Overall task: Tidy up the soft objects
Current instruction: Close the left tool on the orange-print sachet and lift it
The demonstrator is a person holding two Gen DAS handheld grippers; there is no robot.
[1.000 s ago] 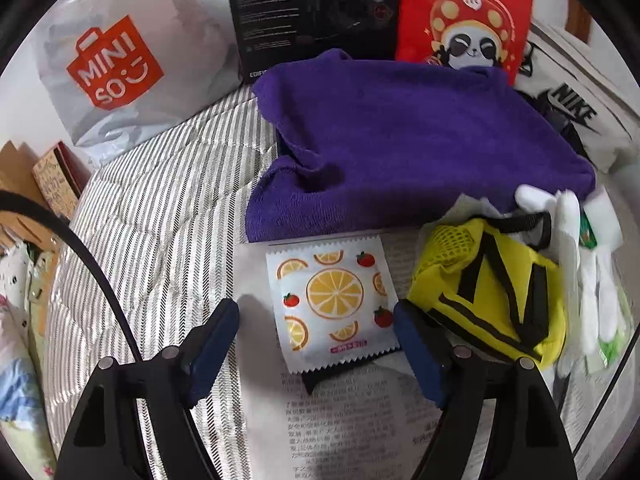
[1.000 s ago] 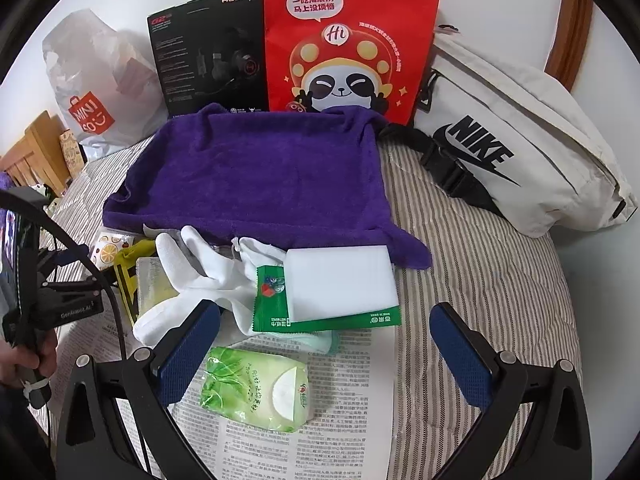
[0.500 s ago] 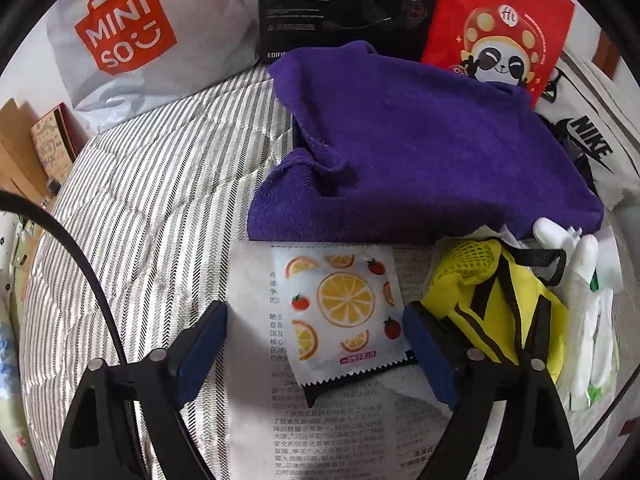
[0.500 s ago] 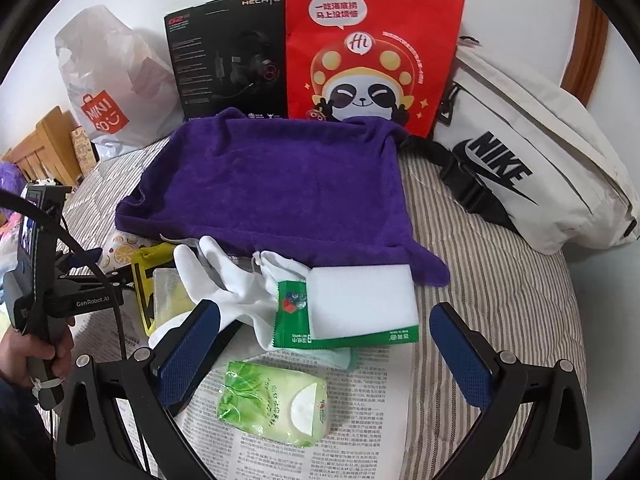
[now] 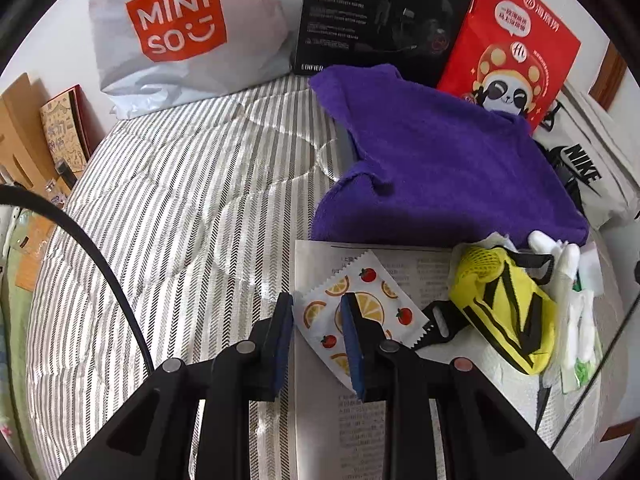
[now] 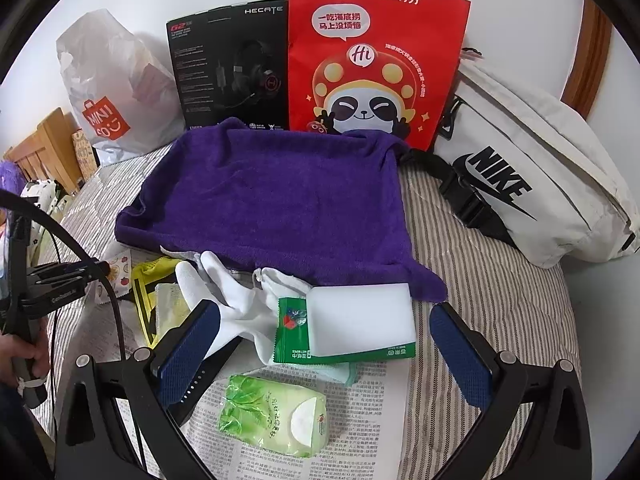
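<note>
Left gripper [image 5: 316, 314] is down over the near left corner of the newspaper [image 5: 404, 270], jaws closing, and the orange-print sachet [image 5: 374, 308] sits right between them: the left pad at its left edge, the right pad lying across its printed middle. Whether the pads already bite I cannot tell; it looks like they are just arriving. That sachet should be feather-light, flat and crinkly, with a slick film that may slide, so I'd judge the edge or a corner the best hold. Just right of those jaws lies the yellow mesh pouch [image 5: 508, 308] with its black strap, soft and floppy, likely to sag if lifted by one end. Beyond, ahead of the tips, the purple towel [image 5: 440, 176] lies spread on the striped quilt [image 5: 180, 208]. Over to the right gripper [image 6: 320, 360]: jaws spread wide, nothing pinched, hovering. Between them sit the white gloves [image 6: 236, 300], limp cloth; the green wet-wipes packet [image 6: 292, 340] under a white sponge block [image 6: 360, 316], squashy; and nearest, the pale green tissue pack [image 6: 276, 414], plump and yielding, best squeezed across its middle.
</note>
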